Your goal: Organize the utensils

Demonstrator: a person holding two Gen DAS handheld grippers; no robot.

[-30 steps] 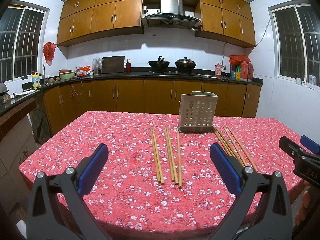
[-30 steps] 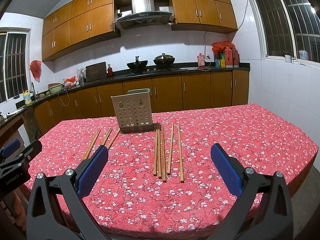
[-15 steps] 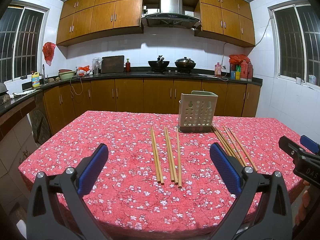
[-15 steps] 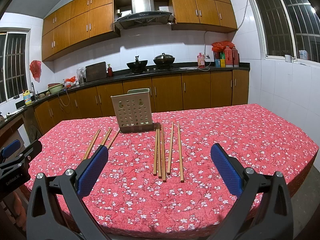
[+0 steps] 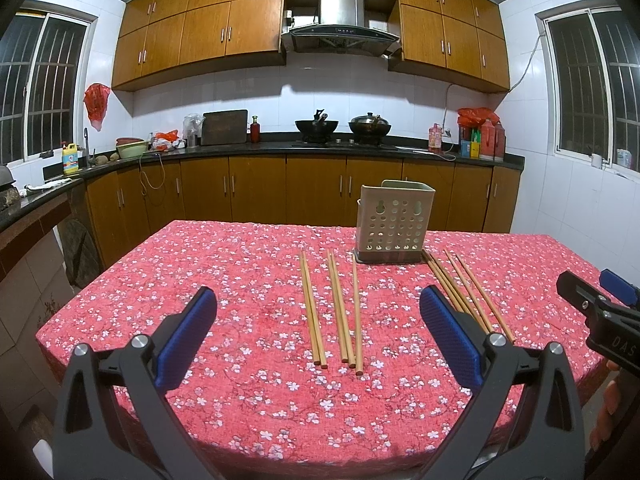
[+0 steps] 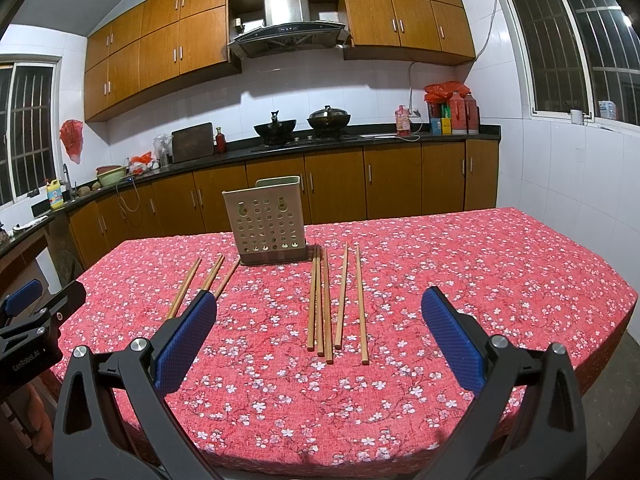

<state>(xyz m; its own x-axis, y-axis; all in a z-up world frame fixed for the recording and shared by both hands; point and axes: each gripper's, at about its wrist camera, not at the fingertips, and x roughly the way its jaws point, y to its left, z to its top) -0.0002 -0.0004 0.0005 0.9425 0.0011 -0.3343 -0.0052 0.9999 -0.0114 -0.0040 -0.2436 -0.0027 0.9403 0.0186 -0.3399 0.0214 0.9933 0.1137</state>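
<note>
Wooden cabinets and a black counter run behind the table [image 5: 224, 280], which wears a red flowered cloth. On it stands a beige perforated utensil holder [image 5: 394, 222], upright. Five chopsticks [image 5: 338, 308] lie left of it in the left wrist view, and five more chopsticks [image 6: 336, 304] lie right of it in the other. Both the left gripper [image 5: 318, 334] and the right gripper [image 6: 318, 334] hover above the near edge, jaws wide apart, holding nothing.

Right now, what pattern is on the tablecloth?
The tablecloth is red with small white flowers, clearest in the right wrist view.
</note>
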